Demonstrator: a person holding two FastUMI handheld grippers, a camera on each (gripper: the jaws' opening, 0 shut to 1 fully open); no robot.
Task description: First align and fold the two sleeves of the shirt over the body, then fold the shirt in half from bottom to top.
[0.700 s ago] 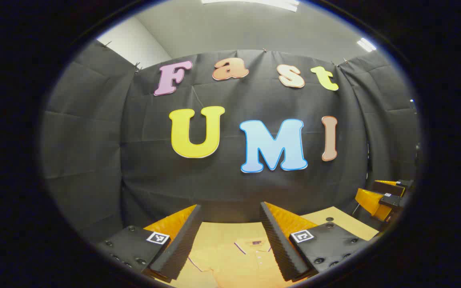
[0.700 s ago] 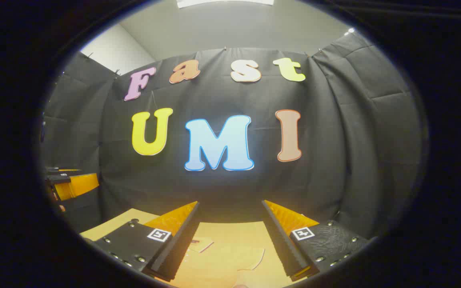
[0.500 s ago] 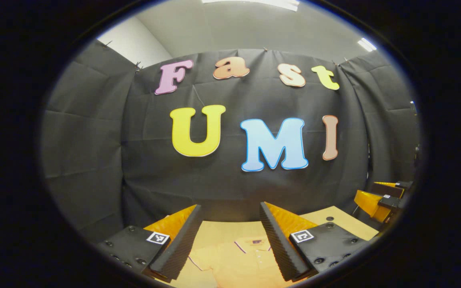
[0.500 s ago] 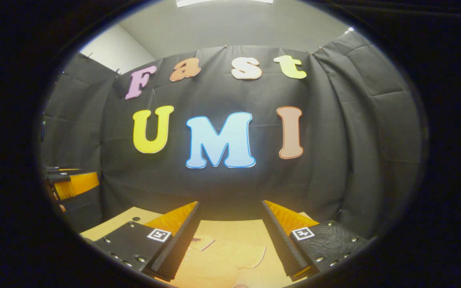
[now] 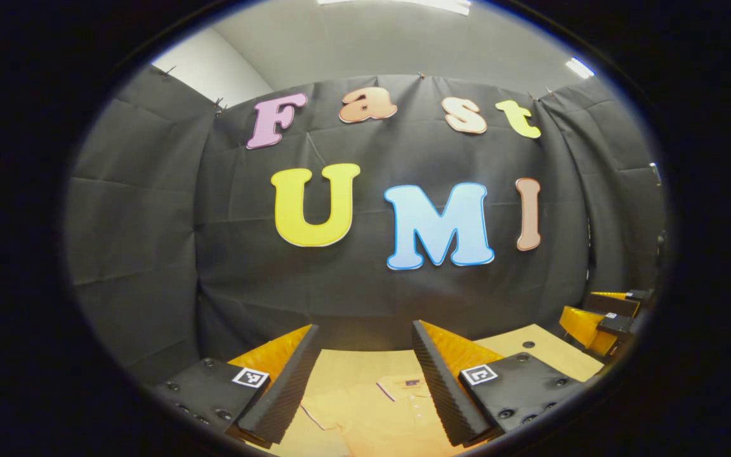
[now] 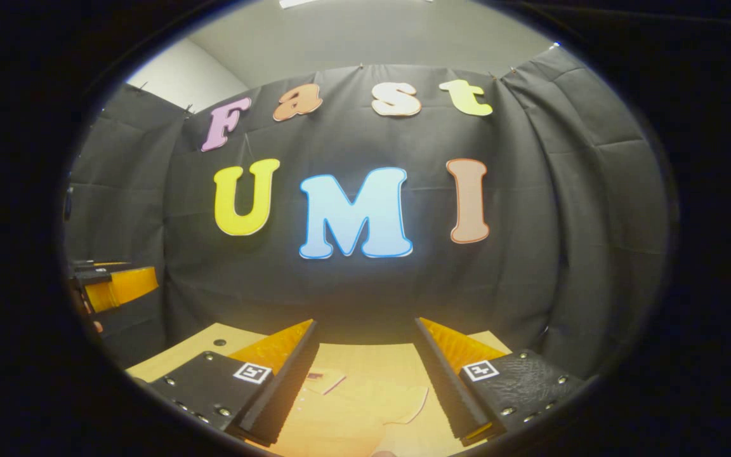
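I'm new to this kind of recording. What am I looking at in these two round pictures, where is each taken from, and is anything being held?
A person holds a two-finger gripper in each hand; a camera rides on each one. In the left gripper view, the left gripper stands open above a pale orange polo shirt lying flat on a light wooden table; the other gripper shows at the right edge. In the right gripper view, the right gripper is also open above the shirt, near one short sleeve. Neither holds anything.

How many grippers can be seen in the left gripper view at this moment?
2. The left gripper stands open at the bottom, above the shirt. The right gripper shows farther off at the right edge, partly cut off.
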